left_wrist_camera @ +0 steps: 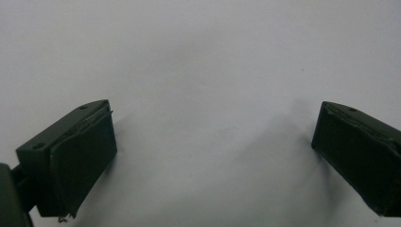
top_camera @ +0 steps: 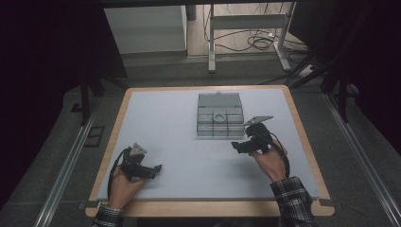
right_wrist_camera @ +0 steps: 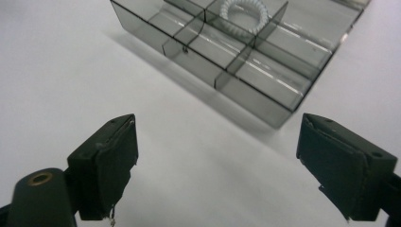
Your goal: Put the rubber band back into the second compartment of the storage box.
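Hair tie [right_wrist_camera: 244, 14], a light, springy coiled ring, lies in a middle compartment of the grey organizer box [top_camera: 220, 124] at the table's [top_camera: 165, 123] far centre; pinch one side of the coil. Right claw [right_wrist_camera: 217, 165], jaws apart and empty, sits just right of the box; left claw [left_wrist_camera: 213, 151], also apart, rests near-left.

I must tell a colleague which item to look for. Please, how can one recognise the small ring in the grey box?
On the white table, find the grey divided box just beyond the right gripper. The ring lies in a middle compartment. It is a pale coiled loop, the one item seen in the compartments.
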Available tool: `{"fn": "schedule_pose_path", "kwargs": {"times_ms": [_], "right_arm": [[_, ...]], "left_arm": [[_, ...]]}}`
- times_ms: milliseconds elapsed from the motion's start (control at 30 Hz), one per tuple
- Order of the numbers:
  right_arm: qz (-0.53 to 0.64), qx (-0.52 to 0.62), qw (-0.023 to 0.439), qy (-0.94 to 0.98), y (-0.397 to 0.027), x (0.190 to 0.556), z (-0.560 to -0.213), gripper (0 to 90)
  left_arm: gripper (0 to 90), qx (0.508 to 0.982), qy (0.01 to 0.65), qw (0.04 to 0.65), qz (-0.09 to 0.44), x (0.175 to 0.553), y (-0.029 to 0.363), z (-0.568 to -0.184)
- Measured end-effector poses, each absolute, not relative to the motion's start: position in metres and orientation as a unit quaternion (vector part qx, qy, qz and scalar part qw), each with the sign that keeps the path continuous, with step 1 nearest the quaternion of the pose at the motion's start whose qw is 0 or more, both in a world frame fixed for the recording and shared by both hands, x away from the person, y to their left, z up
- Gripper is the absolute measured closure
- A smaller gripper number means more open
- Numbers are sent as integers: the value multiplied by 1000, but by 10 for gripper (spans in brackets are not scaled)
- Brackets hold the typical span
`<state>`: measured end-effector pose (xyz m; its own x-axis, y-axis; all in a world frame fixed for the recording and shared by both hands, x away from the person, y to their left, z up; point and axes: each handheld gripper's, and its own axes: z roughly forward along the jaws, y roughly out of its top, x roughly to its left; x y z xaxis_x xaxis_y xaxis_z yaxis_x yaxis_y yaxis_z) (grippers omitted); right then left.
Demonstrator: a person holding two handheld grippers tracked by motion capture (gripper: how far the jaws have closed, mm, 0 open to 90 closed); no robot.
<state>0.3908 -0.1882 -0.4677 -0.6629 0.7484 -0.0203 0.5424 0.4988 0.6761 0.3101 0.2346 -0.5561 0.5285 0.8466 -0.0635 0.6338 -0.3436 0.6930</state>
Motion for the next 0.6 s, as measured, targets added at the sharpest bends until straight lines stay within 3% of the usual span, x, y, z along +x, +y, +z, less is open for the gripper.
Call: {"fn": "schedule_pose_path", "kwargs": {"times_ms": [600], "right_arm": [[290,399,142,858,-225,357,-489,70]], "left_arm": [[4,805,460,342,156,310,235,-556]]}}
